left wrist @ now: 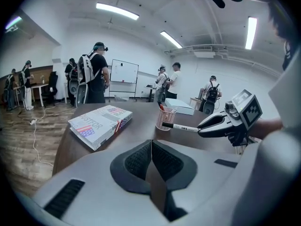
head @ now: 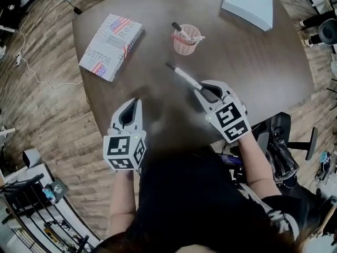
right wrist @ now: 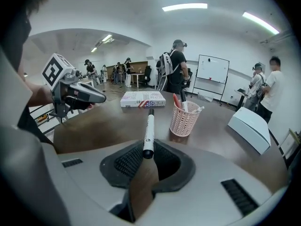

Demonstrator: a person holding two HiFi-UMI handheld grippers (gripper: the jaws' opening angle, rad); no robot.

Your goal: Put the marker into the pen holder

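**Marker** (head: 184, 77): white barrel with dark ends. It is at the centre of the head view, gripped by its near end and held clear of the table. Its far end points to the upper left of the frame, towards the pen holder but short of it and not touching it.

**Right tool** (head: 202, 88): lower right of centre. The jaws are partly closed, with both pads pressed on the marker's near end.

**Left tool** (head: 131, 107): lower left of centre, over the table's near edge. The jaws are brought together with nothing between them.

**Pen holder** (head: 187, 40): pink perforated cup, upright, in the upper centre of the frame. It already holds several pens (head: 181, 33), one of them red.

**Table** (head: 253, 67): dark brown top with a rounded edge, standing on a wood-plank floor.

**Flag-printed box** (head: 110, 46): flat, lying in the upper left of the frame, well apart from the pen holder.

**White box** (head: 250, 4): lying at the upper right of the frame, at the table's far side.
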